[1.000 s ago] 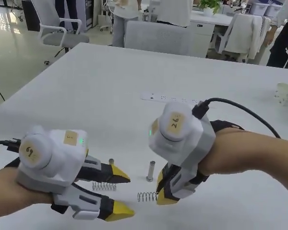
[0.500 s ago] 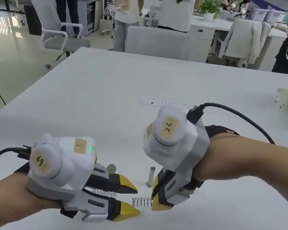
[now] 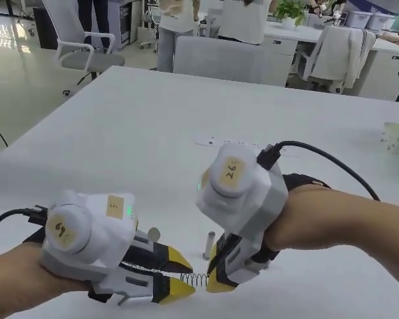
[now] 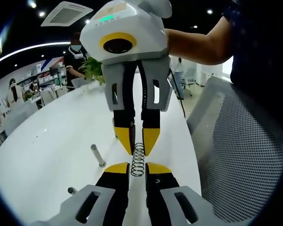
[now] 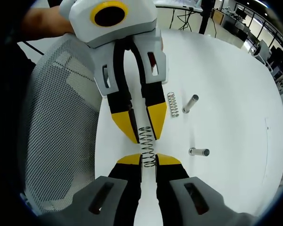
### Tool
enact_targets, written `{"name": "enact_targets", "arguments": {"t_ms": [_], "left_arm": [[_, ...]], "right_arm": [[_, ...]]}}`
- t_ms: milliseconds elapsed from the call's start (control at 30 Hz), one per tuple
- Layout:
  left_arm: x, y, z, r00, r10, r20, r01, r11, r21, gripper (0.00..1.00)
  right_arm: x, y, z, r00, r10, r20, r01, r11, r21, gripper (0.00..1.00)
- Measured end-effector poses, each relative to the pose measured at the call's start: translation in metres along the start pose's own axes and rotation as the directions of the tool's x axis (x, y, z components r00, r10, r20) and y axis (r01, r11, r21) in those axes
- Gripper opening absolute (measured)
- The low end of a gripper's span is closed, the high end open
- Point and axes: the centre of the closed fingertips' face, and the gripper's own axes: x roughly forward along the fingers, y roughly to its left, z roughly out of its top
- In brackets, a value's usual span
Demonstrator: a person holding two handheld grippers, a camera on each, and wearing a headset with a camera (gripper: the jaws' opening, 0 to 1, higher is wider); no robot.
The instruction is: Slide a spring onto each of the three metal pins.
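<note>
Two grippers, one spring [image 3: 195,279], folks; our left gripper [image 3: 179,274] and right gripper [image 3: 215,278] meet tip to tip low over the worktop [image 3: 153,133]; each set of fingers [image 4: 117,169] is pinching one end of the same spring, which spans the gap between them; in the right gripper view we see a second spring [image 5: 172,104] at 1 o'clock from it, just beside a pin [image 5: 190,103]; the other pin [image 5: 198,151] sits at 3 o'clock.

Beyond the white bench [image 3: 120,126] sit a grey chair [image 3: 219,56], a white swivel chair [image 3: 66,20] and a potted plant [image 3: 291,8]. Glossy pale floor [image 3: 13,73] lies left of the bench.
</note>
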Motion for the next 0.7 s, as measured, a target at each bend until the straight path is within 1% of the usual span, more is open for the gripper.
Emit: {"name": "enact_targets", "arguments": {"t_ms": [33,233,400,700], "left_arm": [[0.0001,-0.0002,0.0006,1.0000,-0.001,0.003,0.001,1.000,0.001,0.03],[0.0013,-0.0015,-0.0019,0.9999,-0.002,-0.012,0.002,1.000,0.017,0.03],[0.0014,-0.0031,-0.0021,0.9998,-0.011,-0.013,0.012,1.000,0.025,0.02],[0.0003,-0.0050,-0.0010,0.9997,-0.021,-0.010,0.021,0.999,0.026,0.02]], "right_arm": [[0.0001,0.0001,-0.0001,1.0000,0.000,0.000,0.000,1.000,0.000,0.08],[-0.0013,-0.0002,0.0005,1.0000,-0.005,0.004,0.005,1.000,0.000,0.08],[-0.0018,0.0017,0.0005,1.0000,-0.005,0.005,0.005,1.000,-0.008,0.08],[-0.0027,0.0029,0.0005,0.9995,0.004,0.033,-0.003,0.999,-0.034,0.09]]}}
